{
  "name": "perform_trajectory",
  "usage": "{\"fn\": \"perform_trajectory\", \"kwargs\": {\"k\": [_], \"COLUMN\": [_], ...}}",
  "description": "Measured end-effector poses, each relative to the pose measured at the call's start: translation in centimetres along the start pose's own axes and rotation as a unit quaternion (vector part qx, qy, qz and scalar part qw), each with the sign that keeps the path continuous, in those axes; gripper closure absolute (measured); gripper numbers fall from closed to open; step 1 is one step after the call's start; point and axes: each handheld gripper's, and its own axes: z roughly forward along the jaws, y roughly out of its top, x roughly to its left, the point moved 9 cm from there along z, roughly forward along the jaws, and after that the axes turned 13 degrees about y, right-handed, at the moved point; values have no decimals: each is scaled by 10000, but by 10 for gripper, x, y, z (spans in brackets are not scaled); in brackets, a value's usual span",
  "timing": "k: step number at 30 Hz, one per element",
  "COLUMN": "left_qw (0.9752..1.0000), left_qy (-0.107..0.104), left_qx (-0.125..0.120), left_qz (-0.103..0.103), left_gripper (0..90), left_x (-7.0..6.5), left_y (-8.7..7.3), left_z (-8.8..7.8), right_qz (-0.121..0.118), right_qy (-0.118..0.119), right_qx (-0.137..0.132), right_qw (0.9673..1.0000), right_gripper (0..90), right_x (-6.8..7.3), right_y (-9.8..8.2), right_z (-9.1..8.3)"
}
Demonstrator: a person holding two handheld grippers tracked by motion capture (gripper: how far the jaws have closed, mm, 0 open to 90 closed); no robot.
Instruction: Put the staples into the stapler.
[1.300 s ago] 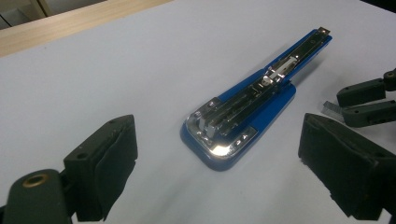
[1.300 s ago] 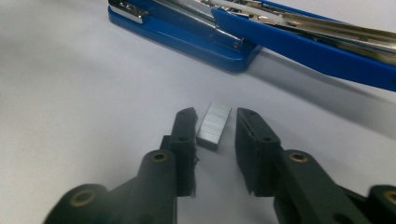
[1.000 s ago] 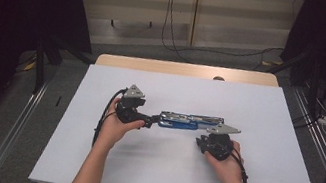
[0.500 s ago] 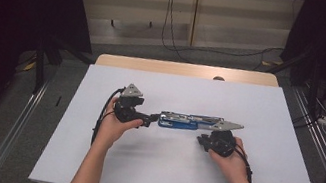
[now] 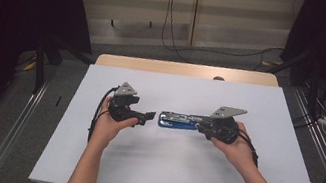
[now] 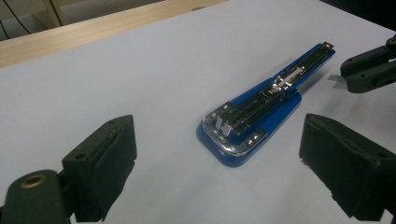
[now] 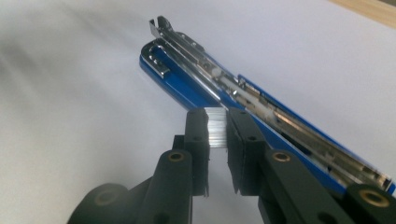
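stapler [image 5: 180, 122]: blue, opened flat on the desk [image 5: 176, 175], mid-desk between the two grippers
axis: long axis runs left-right across the desk; wide chrome head end toward left gripper [image 5: 149, 116], narrow end toward the right one
left gripper: fingers wide apart, empty, just short of the head end
right gripper [image 7: 217, 125]: fingers pinched on a staple strip [image 7: 216, 127], above stapler's channel

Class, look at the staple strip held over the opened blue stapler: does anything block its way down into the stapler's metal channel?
Nothing visible does. The right tool pinches the staple strip beside the stapler, whose open channel lies uncovered.
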Motion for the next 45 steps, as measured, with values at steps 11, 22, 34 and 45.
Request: {"fn": "perform_trajectory", "kwargs": {"k": [11,22,34,45], "left_qw": [10000,10000,10000,10000], "left_qy": [-6,9,-4,44], "left_qx": [14,30,48,22], "left_qz": [3,-4,7,-55], "left_gripper": [112,112,112,112], "left_x": [1,1,1,6], "left_y": [-1,-2,-4,-5], "left_z": [0,-1,-1,-5], "right_qz": [-257,-346,-677,-853], "right_qy": [413,676,964,1174], "right_qx": [35,12,60,78], "right_qw": [9988,9971,9930,9894], "right_gripper": [789,789,789,789], "right_x": [-2,-5,-11,-14], "right_y": [16,33,47,57], "right_z": [6,13,23,31]}}
